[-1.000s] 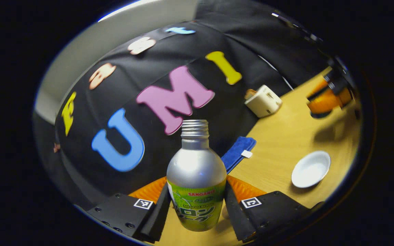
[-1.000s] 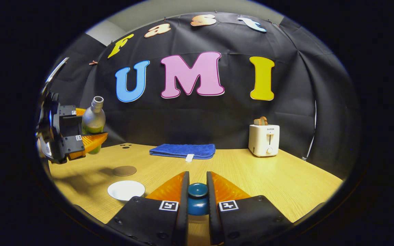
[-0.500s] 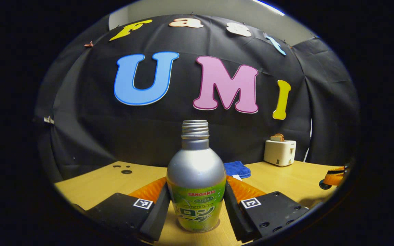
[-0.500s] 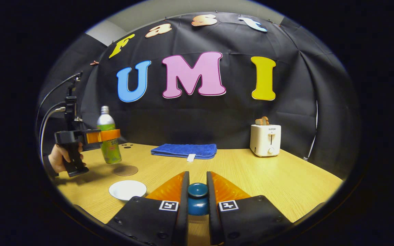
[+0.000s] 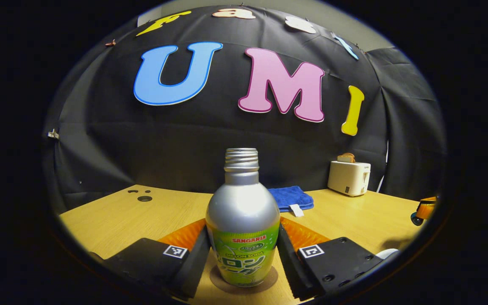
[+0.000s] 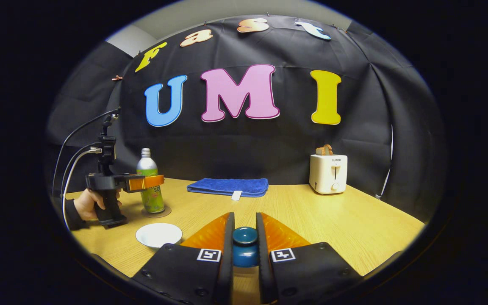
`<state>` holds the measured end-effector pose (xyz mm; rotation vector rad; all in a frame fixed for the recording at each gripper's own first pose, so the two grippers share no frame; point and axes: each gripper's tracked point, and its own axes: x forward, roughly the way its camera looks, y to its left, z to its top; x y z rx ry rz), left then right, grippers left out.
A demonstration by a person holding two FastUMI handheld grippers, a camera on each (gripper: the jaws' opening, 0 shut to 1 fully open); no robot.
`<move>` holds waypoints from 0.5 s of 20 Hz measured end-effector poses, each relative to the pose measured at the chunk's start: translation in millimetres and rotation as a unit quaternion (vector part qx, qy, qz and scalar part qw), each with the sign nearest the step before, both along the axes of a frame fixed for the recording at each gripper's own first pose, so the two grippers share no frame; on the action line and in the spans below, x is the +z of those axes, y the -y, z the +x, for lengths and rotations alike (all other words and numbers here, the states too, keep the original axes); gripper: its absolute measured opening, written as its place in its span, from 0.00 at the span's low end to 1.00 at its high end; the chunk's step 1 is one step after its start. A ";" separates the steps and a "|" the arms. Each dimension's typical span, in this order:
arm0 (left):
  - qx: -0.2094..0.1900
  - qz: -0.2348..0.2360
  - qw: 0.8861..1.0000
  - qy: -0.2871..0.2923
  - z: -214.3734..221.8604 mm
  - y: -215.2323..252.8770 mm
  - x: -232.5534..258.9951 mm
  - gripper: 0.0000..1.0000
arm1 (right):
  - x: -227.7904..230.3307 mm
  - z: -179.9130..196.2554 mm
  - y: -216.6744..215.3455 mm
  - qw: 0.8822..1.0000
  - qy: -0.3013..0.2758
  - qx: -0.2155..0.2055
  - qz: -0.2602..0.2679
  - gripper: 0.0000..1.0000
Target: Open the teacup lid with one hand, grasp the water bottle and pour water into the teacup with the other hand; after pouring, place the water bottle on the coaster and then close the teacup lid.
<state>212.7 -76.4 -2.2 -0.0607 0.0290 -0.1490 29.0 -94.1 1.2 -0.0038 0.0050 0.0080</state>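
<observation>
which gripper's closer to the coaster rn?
Left. The left gripper holds the water bottle standing on the coaster; the right gripper holds the teacup lid well off to the side.

Silver bottle [image 5: 242,212] with green label, brown coaster [image 5: 244,284], blue towel [image 6: 227,186], teal lid [image 6: 245,245].

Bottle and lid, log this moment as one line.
left hand-held gripper: shut on bottle | bottle: on coaster | right hand-held gripper: shut on lid
</observation>
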 end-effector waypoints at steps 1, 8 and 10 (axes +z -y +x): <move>-0.003 0.001 1.000 -0.002 -1.8 0.0 -1.8 0.81 | -0.1 -0.3 0.1 1.000 0.000 0.000 0.000 0.28; 0.002 0.021 1.000 -0.011 -7.0 -3.8 -3.8 0.87 | -0.2 0.2 0.2 1.000 0.000 0.000 0.000 0.28; 0.004 0.026 1.000 -0.005 -16.1 -5.1 1.7 0.98 | -0.1 -0.2 0.2 1.000 0.000 0.000 0.000 0.28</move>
